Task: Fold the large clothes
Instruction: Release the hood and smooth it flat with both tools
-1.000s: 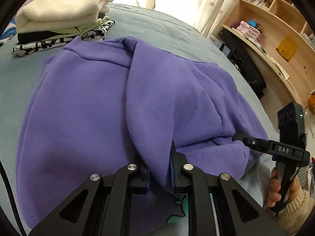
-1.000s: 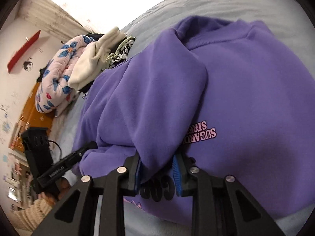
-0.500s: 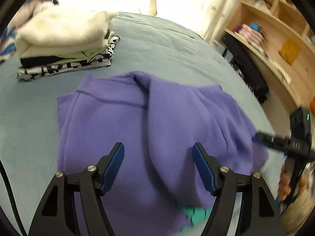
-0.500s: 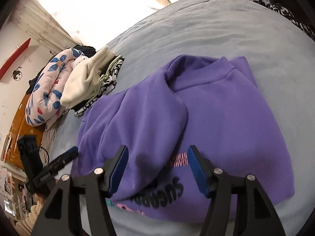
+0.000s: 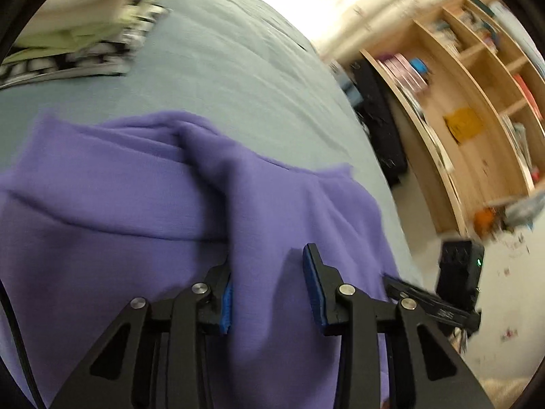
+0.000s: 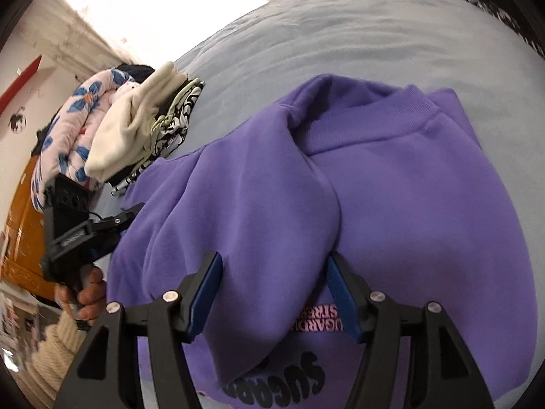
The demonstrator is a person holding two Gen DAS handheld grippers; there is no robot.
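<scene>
A purple sweatshirt lies front up on the grey-blue bed, with black and pink lettering near its hem. One sleeve is folded across the body. My left gripper straddles a ridge of this sleeve; its jaws are closing, and the pads do not plainly press the cloth. My right gripper straddles the sleeve's lower part, jaws wide and closing slightly. Each gripper shows in the other's view: the left gripper at the garment's left edge, the right gripper at its right edge.
A stack of folded clothes sits at the far side of the bed, beside a rolled floral quilt. A wooden bookshelf and a black bag stand past the bed's right edge. A hand in a cream sleeve holds the left gripper.
A second ago both grippers were shut on the sleeve. They let go, opened wide and drew back. Now both are close over the sleeve again, the left jaws narrower, its view swung right.
</scene>
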